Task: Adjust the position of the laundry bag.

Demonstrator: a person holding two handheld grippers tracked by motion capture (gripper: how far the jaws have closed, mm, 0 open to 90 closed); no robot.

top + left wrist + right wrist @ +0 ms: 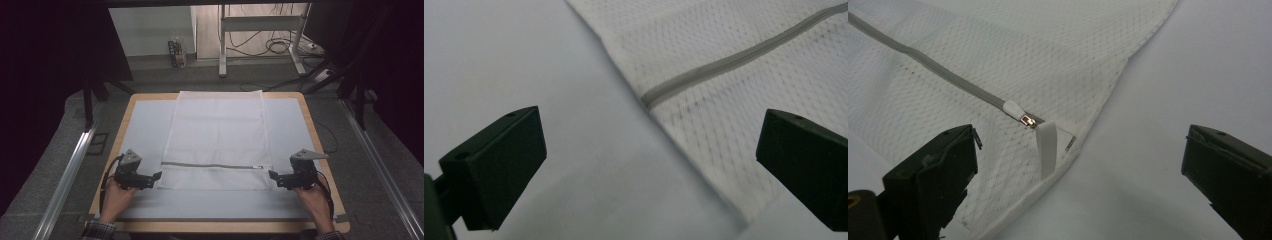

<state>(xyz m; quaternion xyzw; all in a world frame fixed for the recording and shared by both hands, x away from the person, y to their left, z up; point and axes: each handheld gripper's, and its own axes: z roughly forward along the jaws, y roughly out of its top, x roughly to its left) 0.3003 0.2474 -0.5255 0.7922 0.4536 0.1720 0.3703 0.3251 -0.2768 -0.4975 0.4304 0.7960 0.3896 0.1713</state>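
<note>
A white mesh laundry bag (216, 137) is lying flat along the middle of a pale table (145, 125), stretching from the far edge toward the person, with a grey zipper (210, 165) running across it near its near end. In the high view, the left gripper (155, 176) is sitting just beside the bag's near left corner and the right gripper (274, 176) just beside its near right corner, each held in a hand coming in from the bottom, the two facing each other across the bag. That view is also taking in the floor, cables and a desk frame (260, 35) beyond the table. The left gripper view is showing what the high view cannot: the mesh weave and the closed end of the zipper (734, 62) lying ahead between the spread jaws, the bag's edge running diagonally between them. The right gripper view is showing the zipper's small metal slider (1028, 120) with a white pull tab (1046, 147) near the bag's corner, lying between widely spread jaws. Neither gripper is pinching anything.
</note>
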